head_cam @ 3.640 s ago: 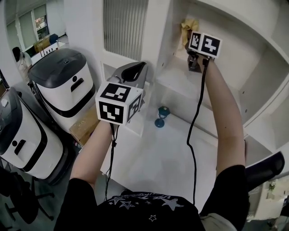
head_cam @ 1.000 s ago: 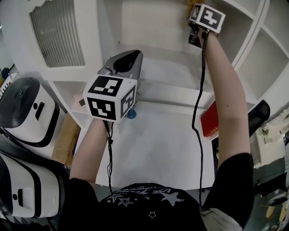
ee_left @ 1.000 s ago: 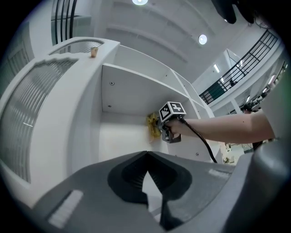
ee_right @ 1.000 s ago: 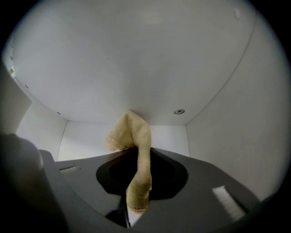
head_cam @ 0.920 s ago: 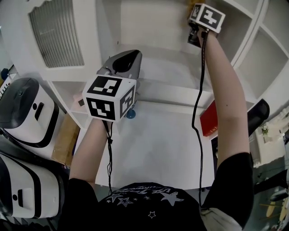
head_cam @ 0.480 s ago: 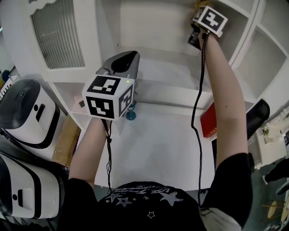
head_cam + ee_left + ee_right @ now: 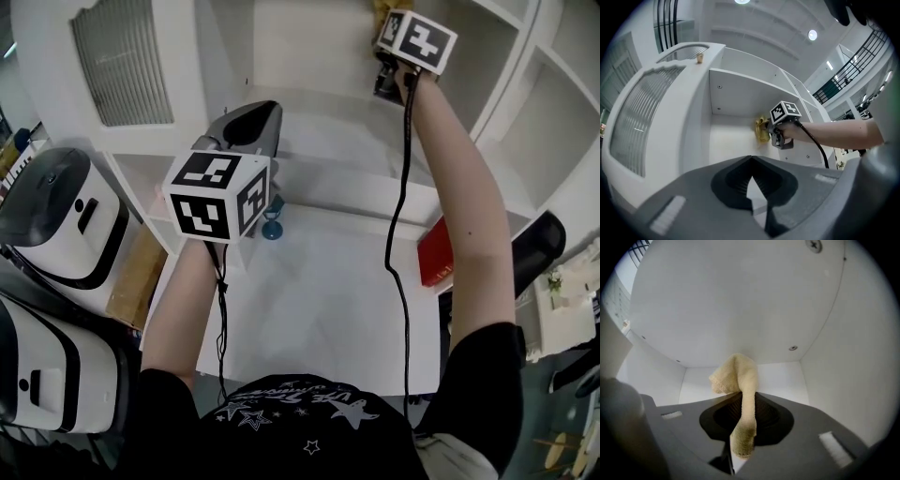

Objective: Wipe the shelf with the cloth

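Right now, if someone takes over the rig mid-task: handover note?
Left gripper: shut, empty, held out in front of the shelf.
Right gripper: shut on the cloth, raised inside the upper compartment, with the cloth's bunched end up by the back panel.
Done: cloth is gripped and at the shelf. How much has been wiped can't be told.
Left: wipe the shelf board and the rest of the compartment.

A tall white cubby shelf unit (image 7: 525, 112) rises behind a plain white tabletop (image 7: 319, 309) — a ribbed grey panel (image 7: 122, 61) at its left. Rounded white-and-black machines (image 7: 52, 211) crowd the left edge beside a brown cardboard box (image 7: 131, 277). Round ceiling lights (image 7: 813, 34) glow overhead.
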